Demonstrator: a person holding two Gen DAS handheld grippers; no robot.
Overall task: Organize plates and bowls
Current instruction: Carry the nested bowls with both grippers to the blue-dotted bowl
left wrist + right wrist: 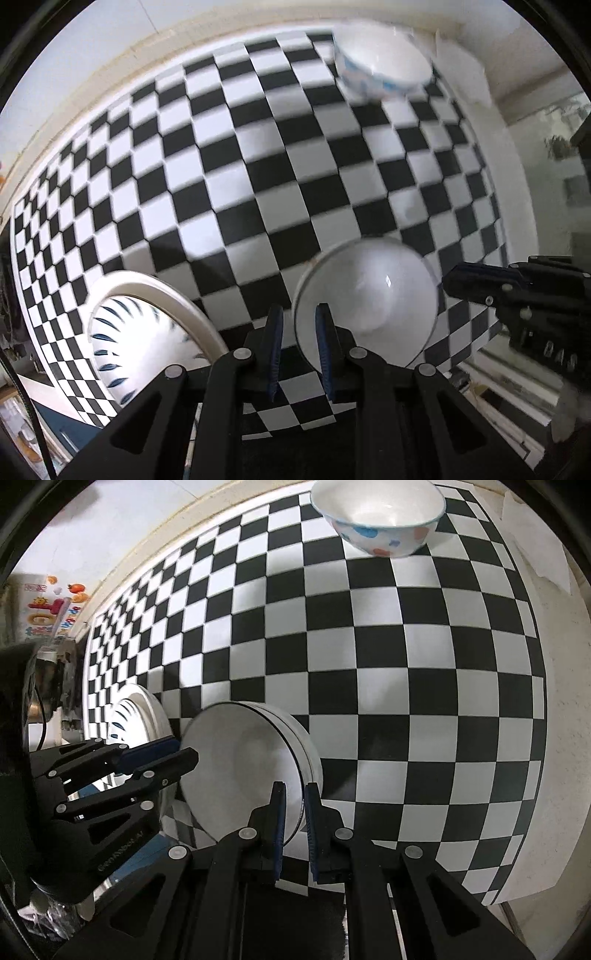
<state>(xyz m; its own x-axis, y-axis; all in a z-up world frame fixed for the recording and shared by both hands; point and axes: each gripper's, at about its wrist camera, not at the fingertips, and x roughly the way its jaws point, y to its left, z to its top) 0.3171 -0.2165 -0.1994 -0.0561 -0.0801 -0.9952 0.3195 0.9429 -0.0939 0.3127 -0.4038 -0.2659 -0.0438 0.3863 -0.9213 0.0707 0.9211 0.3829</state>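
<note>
Two grippers work over a checkered cloth that covers the table. The right gripper is clamped on the rim of a plain white bowl; its blue pads sit either side of the bowl wall, one inside and one outside. This bowl is tipped up on edge, its hollow facing left in the right wrist view, and a dark line runs round its rim. In the left wrist view the same bowl shows as a pale round shape just ahead of the left gripper, whose jaws are closed. Its right pad lies over the bowl's near rim, but with the blur I cannot tell if the rim is pinched or only behind it. The right wrist view shows that gripper reaching in from the left, its tips at the bowl's left edge.

A plate with dark blue leaf strokes lies on the cloth just left of the bowl, close to the table's near edge. A second bowl, white with blue and orange spots, stands upright well apart at the far side of the cloth, near a sheet of white paper.
</note>
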